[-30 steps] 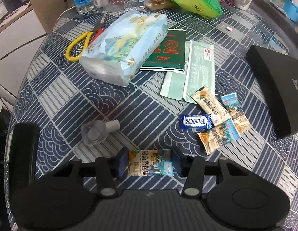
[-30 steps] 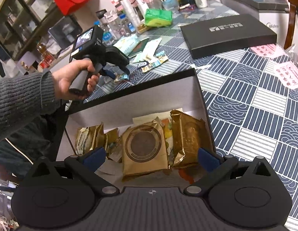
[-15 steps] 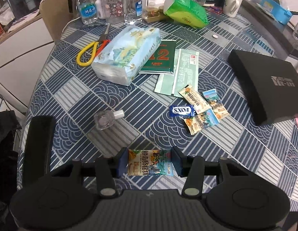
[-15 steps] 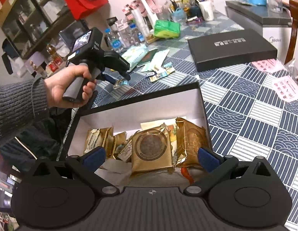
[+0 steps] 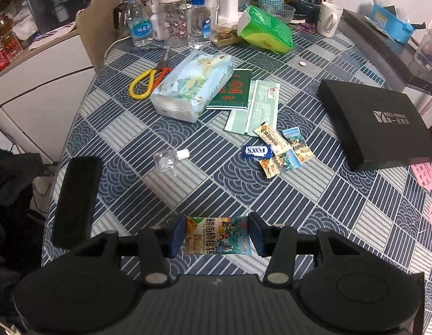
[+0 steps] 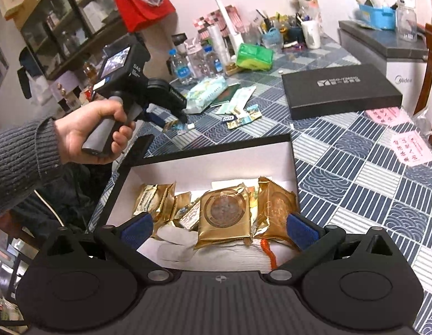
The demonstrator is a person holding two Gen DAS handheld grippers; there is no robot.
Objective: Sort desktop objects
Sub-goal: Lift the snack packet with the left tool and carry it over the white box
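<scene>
Left gripper (image 5: 217,238): blue pads pinch a small snack packet (image 5: 217,239) by its two short ends; the packet is lifted clear above the patterned tablecloth (image 5: 313,195).
Right gripper (image 6: 219,230): jaws spread wide and holding nothing, hovering over the open black box (image 6: 216,164).
Hidden or unclear: the packet's print is too small to read; the box's near wall is cut off behind the right gripper's body; the lower wrappers in the box are covered by the gold packets (image 6: 224,217) on top.
Left hand (image 6: 87,134): wraps the left gripper's handle, left of the box's far corner, in the right wrist view.
Loose sweets: a cluster of candy wrappers (image 5: 280,150) lies on the cloth well ahead of the left gripper, a blue FOXS candy (image 5: 257,150) touching its left side.
Small clear bottle (image 5: 168,160): on its side, left of the sweets, apart from them.
Edges: the table's rounded rim runs close on the left; a black box lid (image 5: 374,125) lies on the right.
Open room: bare cloth between the left gripper and the sweets.
Far side: tissue pack (image 5: 192,86), scissors (image 5: 149,81), bottles crowd the back.
</scene>
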